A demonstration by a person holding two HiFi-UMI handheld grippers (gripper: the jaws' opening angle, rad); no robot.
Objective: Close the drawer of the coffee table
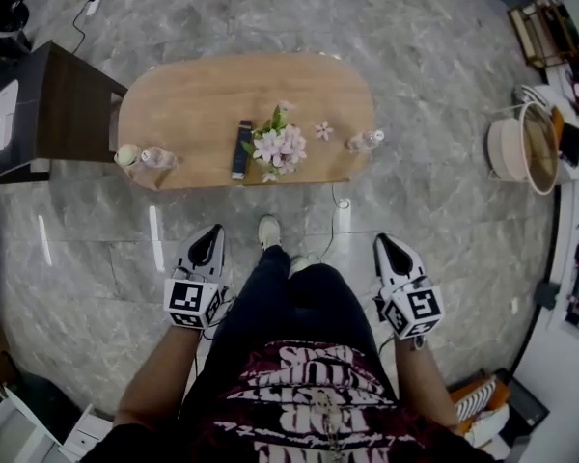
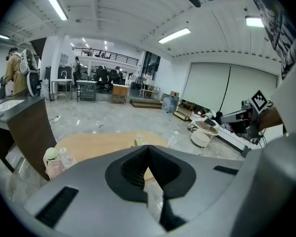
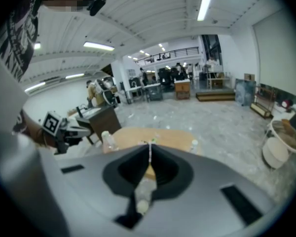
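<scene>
The oval wooden coffee table (image 1: 203, 95) stands on the marble floor in front of me in the head view. On it lie a bunch of pink flowers (image 1: 280, 146), a dark remote (image 1: 242, 149) and two clear bottles (image 1: 157, 157) (image 1: 365, 142). No drawer front shows from above. My left gripper (image 1: 212, 234) and right gripper (image 1: 383, 242) hang on either side of my legs, short of the table's near edge, both shut and empty. In the left gripper view the shut jaws (image 2: 147, 147) point at the table (image 2: 98, 144). The right gripper (image 3: 150, 144) also faces the table (image 3: 138, 135).
A dark wooden cabinet (image 1: 63, 104) stands against the table's left end. A round white side table (image 1: 526, 148) sits at the right, with shelves and clutter behind it. My shoe (image 1: 268, 230) is on the floor near the table's front edge. Cables lie on the floor nearby.
</scene>
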